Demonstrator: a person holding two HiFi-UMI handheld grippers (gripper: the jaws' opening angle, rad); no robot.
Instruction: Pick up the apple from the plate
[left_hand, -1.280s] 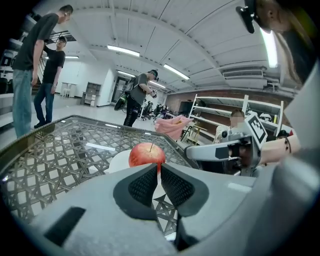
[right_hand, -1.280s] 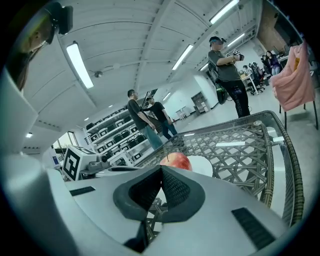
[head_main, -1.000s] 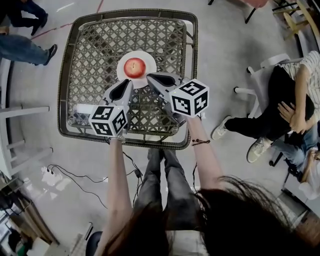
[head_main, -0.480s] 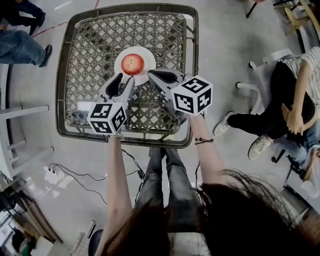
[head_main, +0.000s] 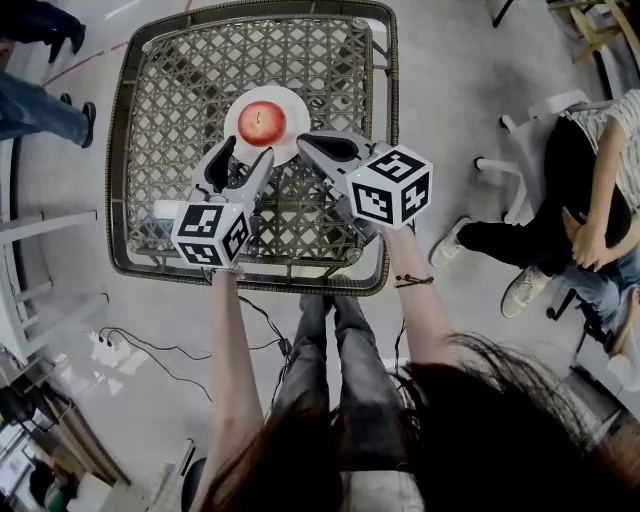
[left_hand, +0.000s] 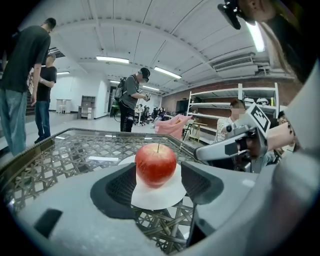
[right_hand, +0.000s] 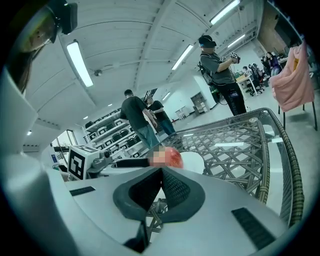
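Head view looks steeply down on a square woven-lattice surface (head_main: 160, 200), and the task is only at its approach stage, with nothing lifted yet. The left gripper (head_main: 246, 152) is held low over the near half of the surface and aimed at the fruit. Its jaws have just been opening and stand apart, with nothing pressed between them. As far as this view lets me judge, their tips reach about the near rim of the white plate (head_main: 240, 108), short of the fruit. The right gripper (head_main: 306, 142) sits just beside the left one, its tip near the plate's right edge. Its own view shows its jaws closed together on nothing, and I judge it to have no part in the grasp. The plate lies around the middle of the surface, a little toward the far side, and the red apple (head_main: 262, 122) rests upright at its centre, untouched. In the left gripper view the apple is squarely framed between the two dark pads (left_hand: 122, 186) but lies beyond them. Done so far, by my reading: lining up and opening. Left to do: advance the left jaws around the apple, close on it, and lift it clear of the plate.
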